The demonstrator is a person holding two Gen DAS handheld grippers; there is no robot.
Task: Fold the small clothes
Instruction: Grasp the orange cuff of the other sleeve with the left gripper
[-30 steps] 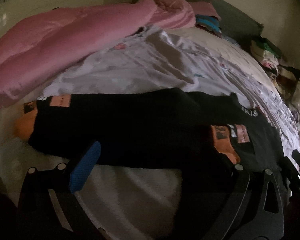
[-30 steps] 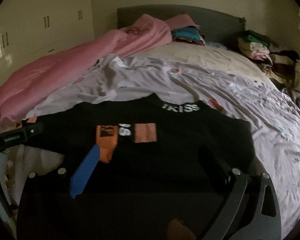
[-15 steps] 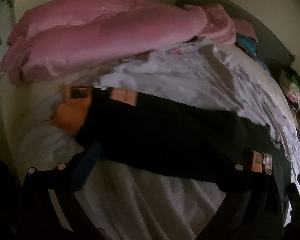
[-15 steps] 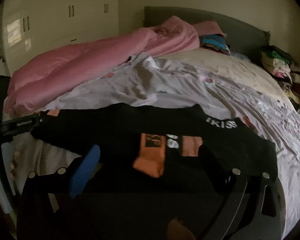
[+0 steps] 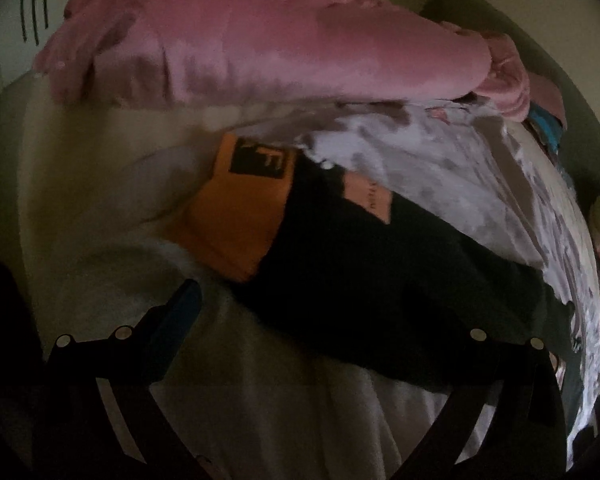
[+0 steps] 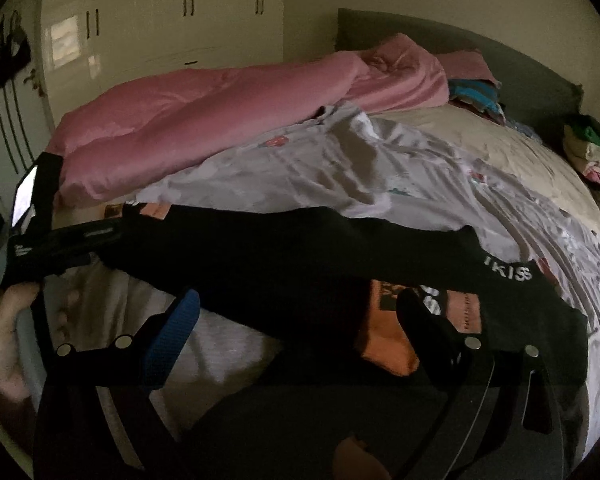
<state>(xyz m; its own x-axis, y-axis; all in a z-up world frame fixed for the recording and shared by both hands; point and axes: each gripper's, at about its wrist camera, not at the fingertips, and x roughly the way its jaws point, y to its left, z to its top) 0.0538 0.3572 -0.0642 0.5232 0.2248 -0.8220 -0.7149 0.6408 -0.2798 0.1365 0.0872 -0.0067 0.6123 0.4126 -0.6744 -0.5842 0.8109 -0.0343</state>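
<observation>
1. A black shirt with orange cuffs lies spread across the near part of the bed, on a pale printed sheet; white lettering shows at its collar.
2. One sleeve stretches out to the left, and its orange cuff rests on the sheet near the bed's edge.
3. The other orange cuff lies folded in on the shirt's body, just beside the right gripper's dark finger.
4. The left gripper has its fingers spread wide over the sleeve, the blue pad on bare sheet; nothing is pinched between them.
5. The right gripper also stands with its fingers apart, over the shirt's lower hem.
6. From the right wrist view, the person's left hand shows at the left edge, wrapped around the handle of its gripper.
7. A pink duvet is heaped along the far left of the bed, and piled clothes sit at the far right.
</observation>
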